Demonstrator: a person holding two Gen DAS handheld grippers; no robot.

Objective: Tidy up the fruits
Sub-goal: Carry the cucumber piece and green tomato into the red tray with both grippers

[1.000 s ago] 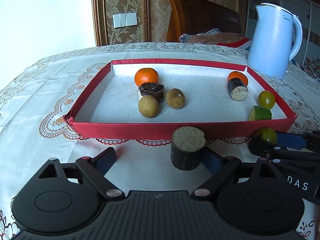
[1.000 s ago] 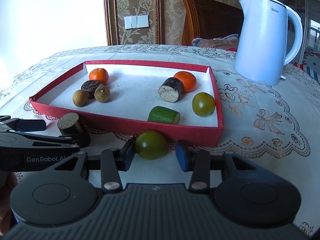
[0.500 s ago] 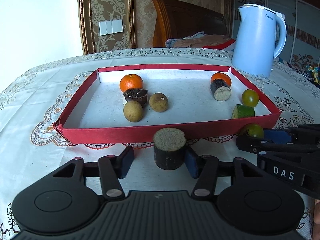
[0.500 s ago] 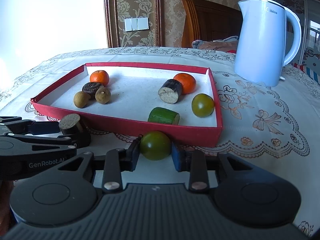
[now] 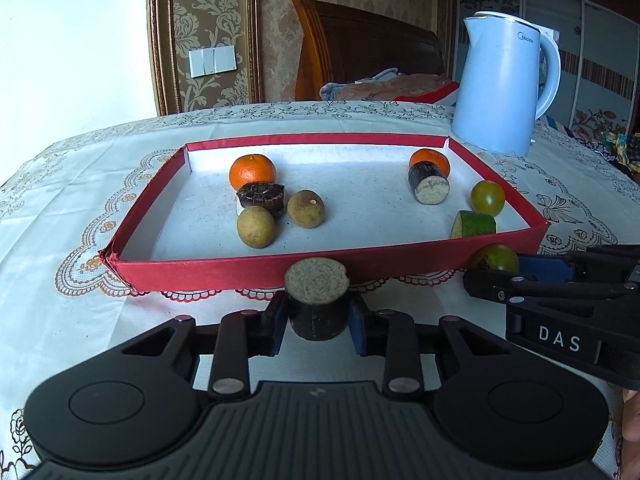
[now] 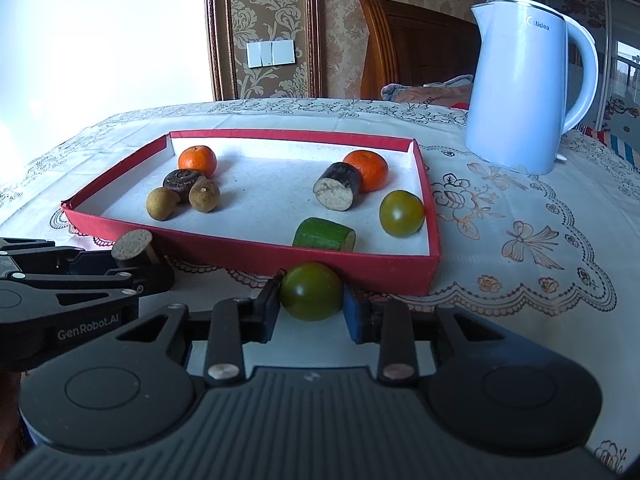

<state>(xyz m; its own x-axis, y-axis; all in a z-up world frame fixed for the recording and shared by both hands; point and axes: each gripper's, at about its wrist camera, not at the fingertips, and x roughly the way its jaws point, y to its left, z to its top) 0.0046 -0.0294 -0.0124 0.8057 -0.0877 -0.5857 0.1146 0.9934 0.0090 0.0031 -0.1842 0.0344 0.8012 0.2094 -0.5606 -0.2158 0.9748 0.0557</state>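
A red tray holds two oranges, two brown round fruits, a dark disc, a dark cut cylinder, a cucumber piece and a green tomato. My left gripper is shut on a dark cylinder piece just in front of the tray's near wall; it also shows in the right wrist view. My right gripper is shut on a second green tomato before the tray's near right corner; the tomato also shows in the left wrist view.
A pale blue kettle stands behind the tray to the right. The table has a white lace-print cloth. A wooden chair back is beyond the table.
Both grippers closed: the left fingers came in onto the dark cylinder piece, the right fingers onto the green tomato. Both views rose slightly.
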